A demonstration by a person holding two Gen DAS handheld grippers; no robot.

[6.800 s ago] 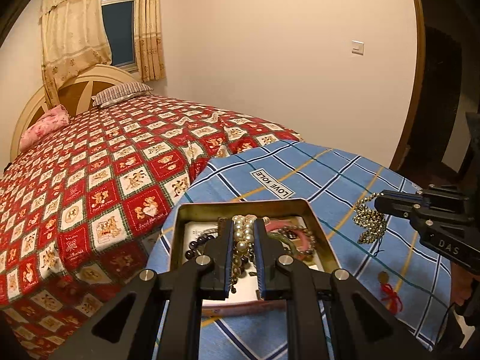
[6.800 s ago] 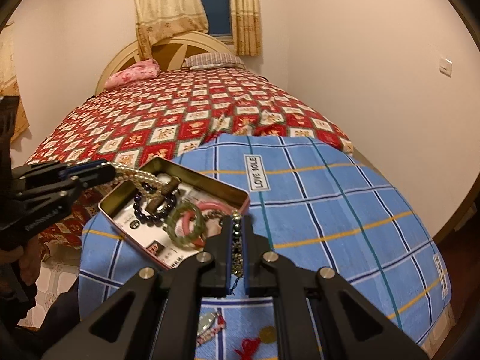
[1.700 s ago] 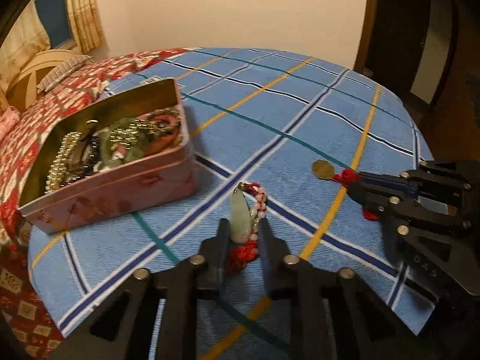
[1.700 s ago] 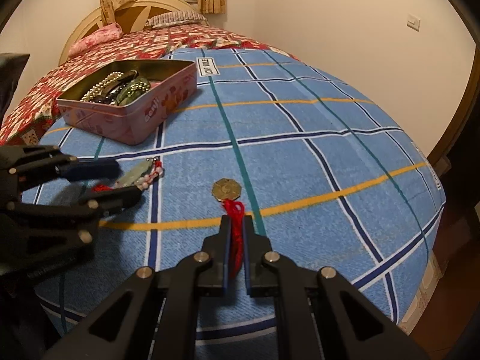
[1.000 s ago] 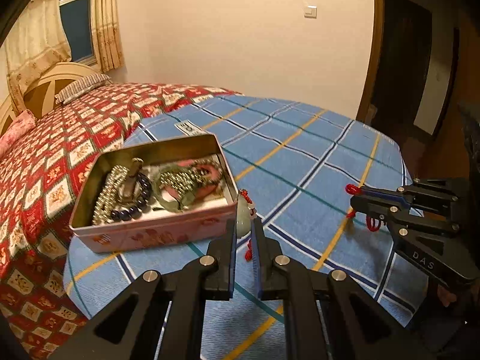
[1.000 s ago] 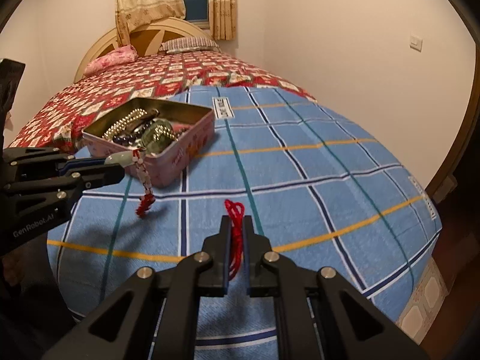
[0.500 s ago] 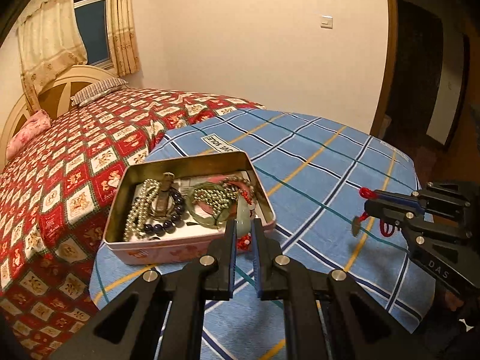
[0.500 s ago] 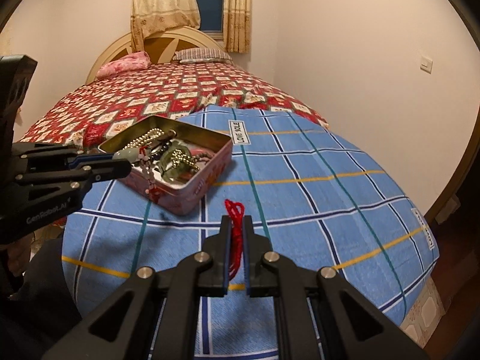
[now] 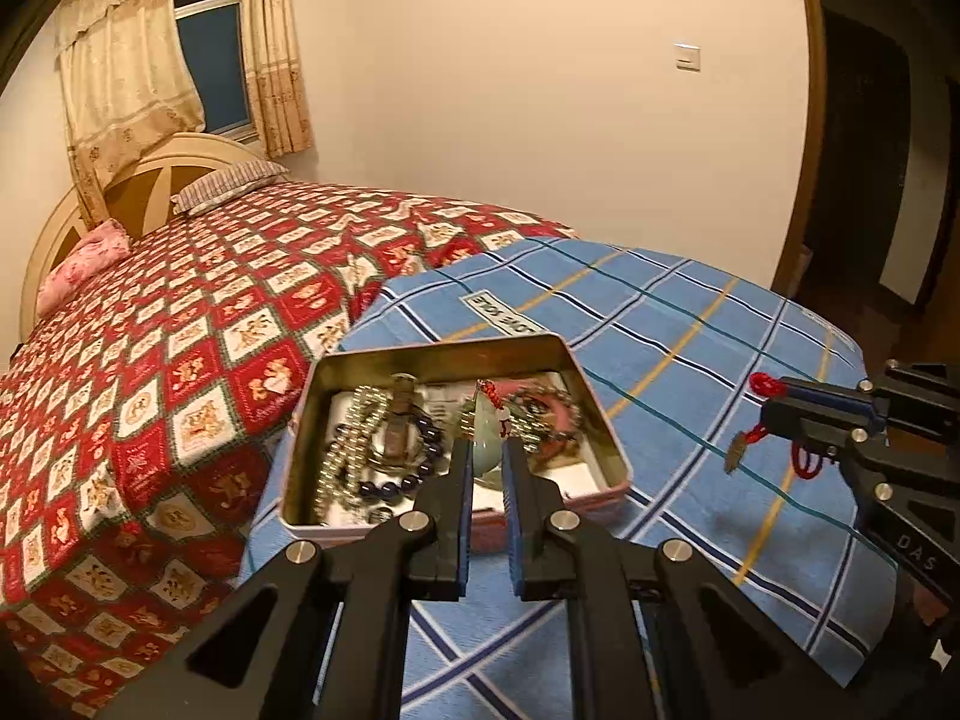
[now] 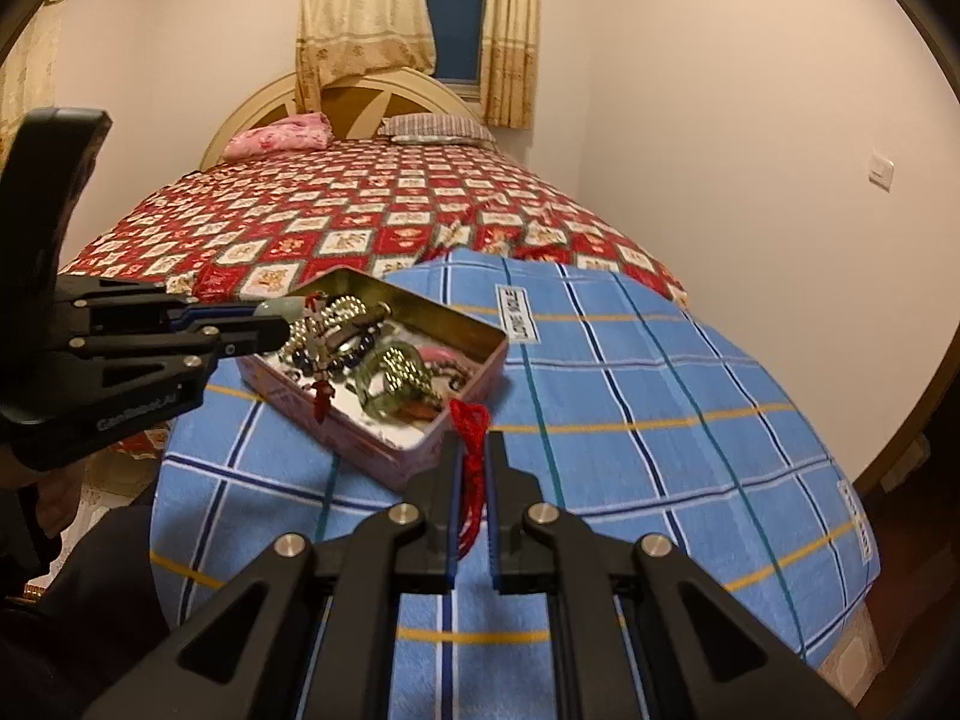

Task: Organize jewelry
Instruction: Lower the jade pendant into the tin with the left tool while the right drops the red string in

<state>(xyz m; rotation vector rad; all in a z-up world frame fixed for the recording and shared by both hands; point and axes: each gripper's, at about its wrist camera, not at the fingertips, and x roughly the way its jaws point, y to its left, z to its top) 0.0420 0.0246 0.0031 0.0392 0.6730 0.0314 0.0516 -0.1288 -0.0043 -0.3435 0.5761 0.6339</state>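
My left gripper [image 9: 485, 450] is shut on a pale green jade pendant [image 9: 487, 443] with a red bead cord. It hangs over the open pink tin [image 9: 600, 432] that holds several bead strings and bracelets. From the right wrist view the left gripper [image 10: 273, 324] holds the pendant, its red tassel [image 10: 321, 399] dangling above the tin [image 10: 384, 450]. My right gripper [image 10: 471, 450] is shut on a red cord charm [image 10: 471, 429], just short of the tin's near corner. In the left view that charm's brass coin [image 9: 735, 451] dangles below the right gripper [image 9: 774, 399].
The tin stands on a round table under a blue checked cloth [image 10: 660, 408]. A bed with a red patterned quilt [image 9: 180, 330] lies behind and left of the table. A person's hand [image 10: 57, 498] grips the left tool's handle. A dark doorway [image 9: 870, 168] is at the right.
Both grippers have risen and moved toward the tin with their charms. The pendant now hangs over the tin's inside, and the red cord charm has come up to the tin's near corner.
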